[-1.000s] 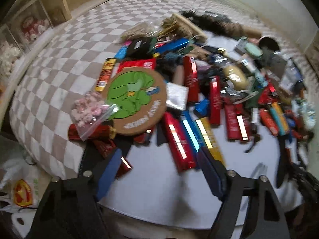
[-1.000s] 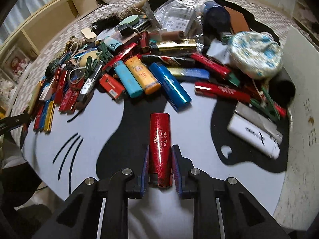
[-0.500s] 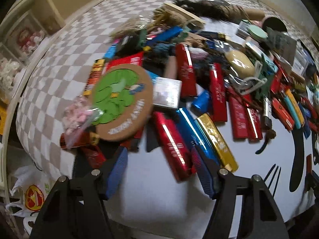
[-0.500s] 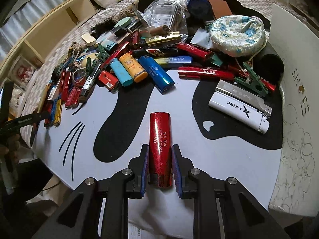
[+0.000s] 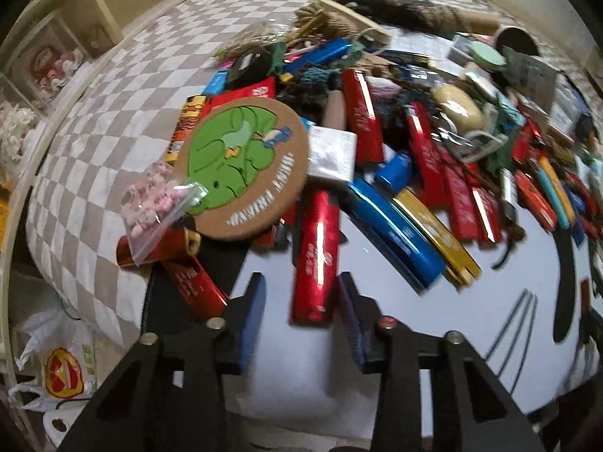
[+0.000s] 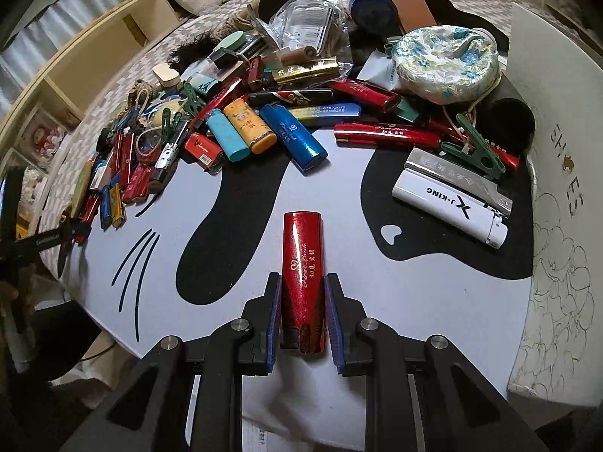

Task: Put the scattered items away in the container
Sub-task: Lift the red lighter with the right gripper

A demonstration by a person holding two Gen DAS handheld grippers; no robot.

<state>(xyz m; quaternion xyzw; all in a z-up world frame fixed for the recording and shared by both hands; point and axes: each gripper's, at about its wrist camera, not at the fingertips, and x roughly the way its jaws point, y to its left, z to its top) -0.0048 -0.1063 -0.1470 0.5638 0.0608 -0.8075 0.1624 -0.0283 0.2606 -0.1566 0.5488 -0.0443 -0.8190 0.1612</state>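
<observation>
The right wrist view shows the right gripper point(image 6: 303, 318) closed on a red lighter point(image 6: 303, 282), low in the middle of the frame, above the black and white mat point(image 6: 377, 301). Only this view shows the white container point(image 6: 557, 196), along the right edge and cut off there, and the white lighter point(image 6: 450, 203) lying just beside it. The left wrist view shows the left gripper point(image 5: 301, 324) open, with its blue pads on both sides of another red lighter point(image 5: 316, 256) that lies on the mat; I cannot tell if they touch it. Only this view shows the round green coaster point(image 5: 241, 169) at centre left, with a small bag of pink pieces point(image 5: 158, 196) on its lower left edge. The pile at the far right is blurred and hard to make out.
</observation>
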